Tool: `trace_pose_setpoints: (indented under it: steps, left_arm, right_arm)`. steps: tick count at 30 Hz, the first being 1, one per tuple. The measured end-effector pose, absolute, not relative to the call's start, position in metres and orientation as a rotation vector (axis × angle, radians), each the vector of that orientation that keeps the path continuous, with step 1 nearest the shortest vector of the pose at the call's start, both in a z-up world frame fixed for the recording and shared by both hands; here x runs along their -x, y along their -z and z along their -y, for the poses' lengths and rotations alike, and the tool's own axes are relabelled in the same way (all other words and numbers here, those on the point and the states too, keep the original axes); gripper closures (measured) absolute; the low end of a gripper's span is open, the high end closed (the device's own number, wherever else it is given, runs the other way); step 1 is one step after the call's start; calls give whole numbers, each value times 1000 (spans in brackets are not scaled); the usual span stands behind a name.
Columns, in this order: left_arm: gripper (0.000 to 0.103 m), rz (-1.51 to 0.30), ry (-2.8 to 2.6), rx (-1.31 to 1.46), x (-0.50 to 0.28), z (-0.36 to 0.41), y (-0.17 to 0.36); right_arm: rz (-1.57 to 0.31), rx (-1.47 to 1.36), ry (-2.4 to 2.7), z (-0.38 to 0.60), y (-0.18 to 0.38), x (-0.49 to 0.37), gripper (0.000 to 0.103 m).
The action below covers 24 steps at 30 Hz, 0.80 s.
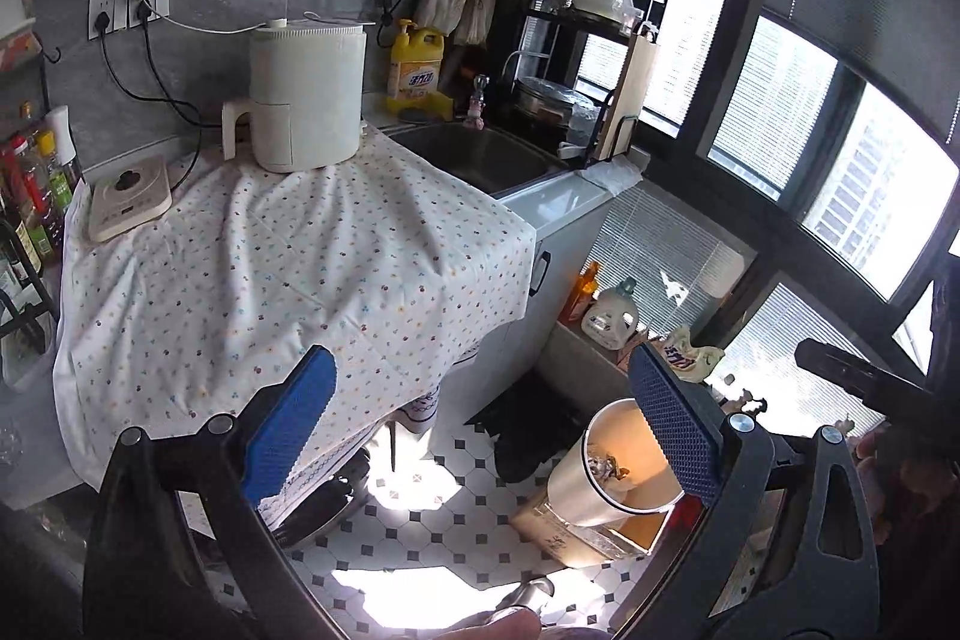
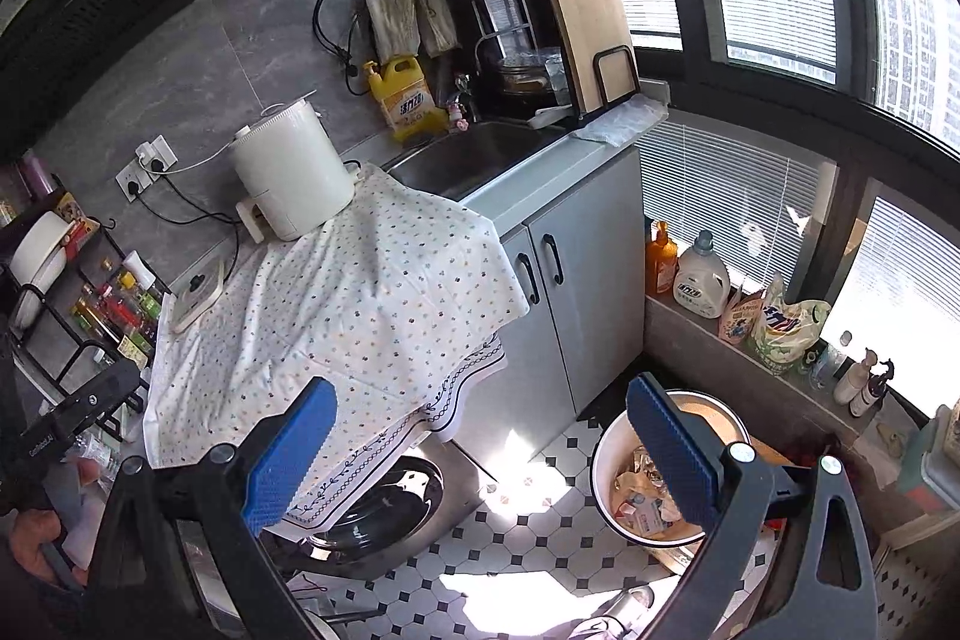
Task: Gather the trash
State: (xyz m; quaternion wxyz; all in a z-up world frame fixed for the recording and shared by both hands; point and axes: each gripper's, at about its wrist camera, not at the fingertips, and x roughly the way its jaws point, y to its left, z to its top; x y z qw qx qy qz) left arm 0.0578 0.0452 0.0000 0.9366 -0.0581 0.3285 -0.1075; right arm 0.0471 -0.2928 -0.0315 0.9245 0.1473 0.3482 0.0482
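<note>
Blue-padded fingers of left gripper point(image 1: 483, 427) and right gripper point(image 2: 480, 445) spread, empty; detergent labels unreadable.

Right gripper point(image 2: 480, 445) spread wide, nothing between my blue pads point(image 2: 288, 454). Trash bin point(image 2: 606, 466) at 4 o'clock on the tiled floor, wrappers and paper scraps point(image 2: 642, 496) inside; right pad overlaps its rim. Dotted cloth point(image 2: 360, 292) at 10 o'clock covers the counter, white air fryer point(image 2: 288, 172) standing on it. Sink point(image 2: 462, 154) at 12, grey cabinet point(image 2: 576, 256) below.
</note>
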Motion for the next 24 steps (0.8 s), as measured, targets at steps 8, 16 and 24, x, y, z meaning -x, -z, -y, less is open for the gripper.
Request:
trace_pose_setpoints:
  steps: [8,16,24]
  left_arm:
    - [6,-626,200,122,-22,-70,-5]
    - [6,-593,158,128,-9,-87,-12]
    - [6,-591,128,127,-7,-102,-15]
  right_arm:
    - [-670,-285,-126,260,22,-10,8]
    - [-656,-262,-146,241,19,-4,8]
    - [-656,-259,-158,229,20,-11,8]
